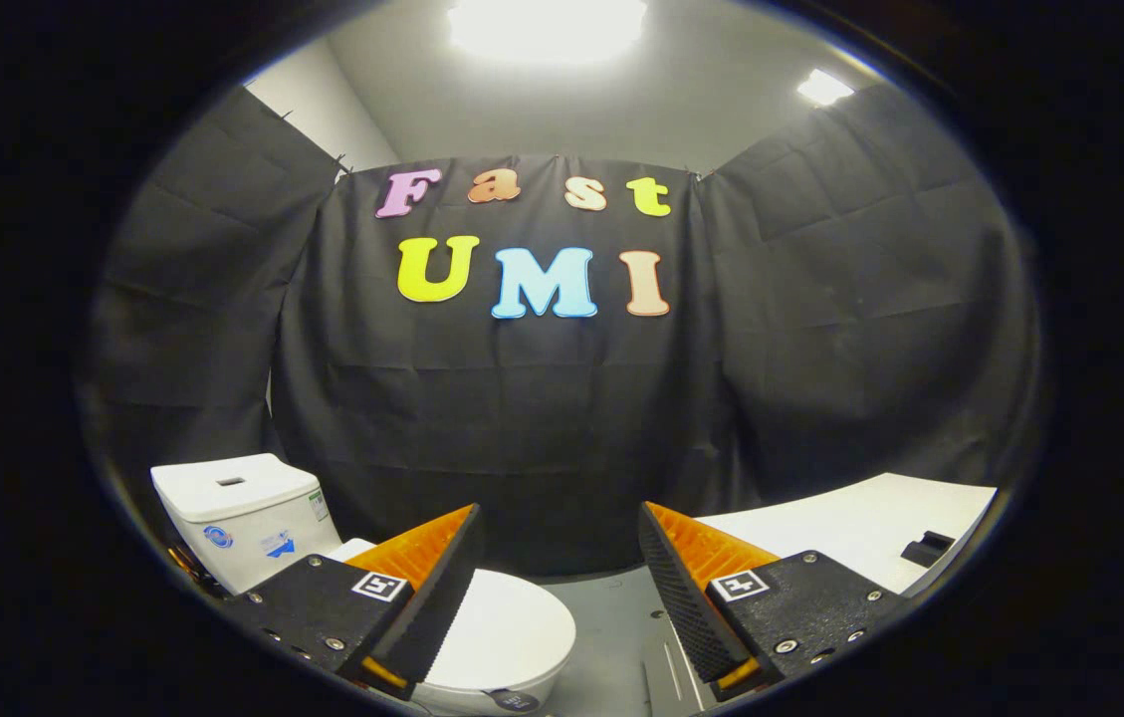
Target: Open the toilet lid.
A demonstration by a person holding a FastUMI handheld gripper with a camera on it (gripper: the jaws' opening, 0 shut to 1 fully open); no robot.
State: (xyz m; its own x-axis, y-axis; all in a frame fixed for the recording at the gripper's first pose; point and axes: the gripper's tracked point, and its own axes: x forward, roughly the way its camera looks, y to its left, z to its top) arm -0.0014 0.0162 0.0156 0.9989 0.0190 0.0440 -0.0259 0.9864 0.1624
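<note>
A white toilet stands low on the left, its tank [241, 513] against the black cloth wall. Its lid [507, 627] lies flat and closed, and the left finger [442, 588] partly covers it. My gripper [560, 558] hovers above and in front of the toilet, fingers wide apart and open, nothing between them. The lid's front edge shows below the left finger; the gap between the fingers looks onto the grey floor to the lid's right.
A white table [860, 533] juts in from the right, with a small black object [925, 548] on it. Grey floor [621, 637] lies between toilet and table. Black cloth walls [542, 428] close in the booth on three sides.
</note>
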